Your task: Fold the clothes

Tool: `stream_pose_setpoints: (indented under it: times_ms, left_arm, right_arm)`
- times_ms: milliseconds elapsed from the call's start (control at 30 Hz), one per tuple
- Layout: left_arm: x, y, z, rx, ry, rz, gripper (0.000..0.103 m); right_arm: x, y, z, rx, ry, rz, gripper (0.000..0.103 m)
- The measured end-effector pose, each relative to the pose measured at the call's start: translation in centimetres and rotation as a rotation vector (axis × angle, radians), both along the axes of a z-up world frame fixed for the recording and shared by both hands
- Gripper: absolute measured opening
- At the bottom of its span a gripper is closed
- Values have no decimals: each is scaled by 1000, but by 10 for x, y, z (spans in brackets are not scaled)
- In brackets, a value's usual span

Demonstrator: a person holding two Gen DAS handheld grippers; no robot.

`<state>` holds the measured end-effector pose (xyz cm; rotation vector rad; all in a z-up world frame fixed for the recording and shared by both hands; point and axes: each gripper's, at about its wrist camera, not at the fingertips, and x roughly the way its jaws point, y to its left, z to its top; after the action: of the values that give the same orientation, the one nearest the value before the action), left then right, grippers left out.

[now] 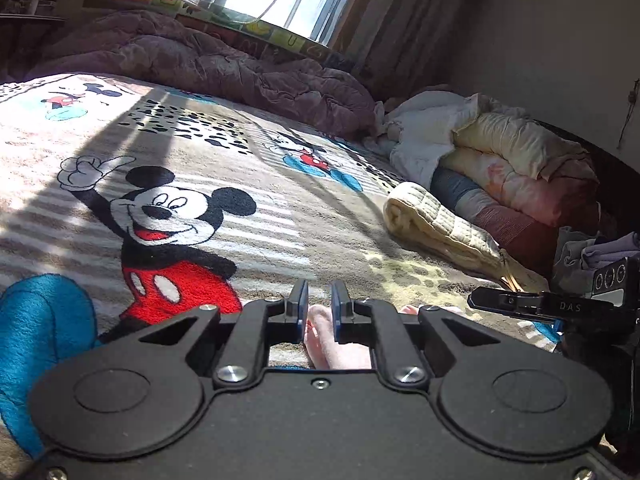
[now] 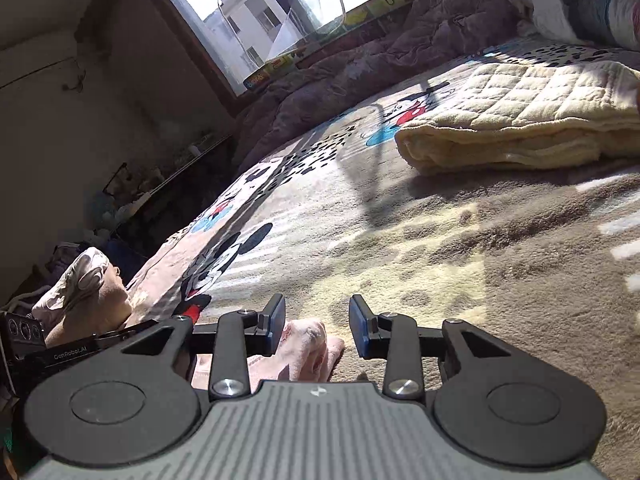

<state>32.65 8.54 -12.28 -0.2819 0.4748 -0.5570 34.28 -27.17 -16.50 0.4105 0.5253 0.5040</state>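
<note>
We see a pink cloth (image 2: 308, 344) low in the frame on the bed (image 2: 440, 240). It looks soft and light; we would pinch an edge. Our left claw (image 1: 320, 312) is narrowly parted around it, our right claw (image 2: 317, 328) wide, empty.

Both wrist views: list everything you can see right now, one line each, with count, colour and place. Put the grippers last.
Pink garment: one, pale pink, on the blanket right under both grippers.
Blanket: one, beige with cartoon mouse prints, covering the bed.
Quilted throw: one, cream, folded, on the blanket ahead and to the right.
Comforter: one, mauve, bunched along the window side.
Bedding pile: one heap, white, cream and pink, at the bed's far right corner.
Window: one, bright, behind the bed.
Left gripper: black, jaws narrowly apart over the garment.
Right gripper: black, jaws open, garment beside the left jaw.
</note>
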Motion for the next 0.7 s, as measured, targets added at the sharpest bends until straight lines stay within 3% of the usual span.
stream_pose_setpoints:
  times_ms: [67,200,333,467,600,667,700]
  left_arm:
    - [6,-14,-10,51,51,-13,8]
    - [17,-37,-28,141,136,-26,11]
    - [11,-35,-23,131,91,-28,12]
    - [-17,-33,-6,161,-18,-85,14]
    - [-59,-40,10,202,-109,-177,19]
    - [-65,-41,10,199,-87,-157,19]
    - [-67,-41,9,197,-75,-145,24]
  right_arm:
    - [-8,13,11,-80,-67,79,36]
    - [6,23,-9,-127,54,69,35]
    - [8,11,-11,-71,87,43,32]
    - [-9,5,-3,-51,23,48,34]
    - [-51,16,18,-132,-83,122,34]
    - [-75,23,23,-165,-109,159,34]
    - [-84,27,24,-182,-114,170,34]
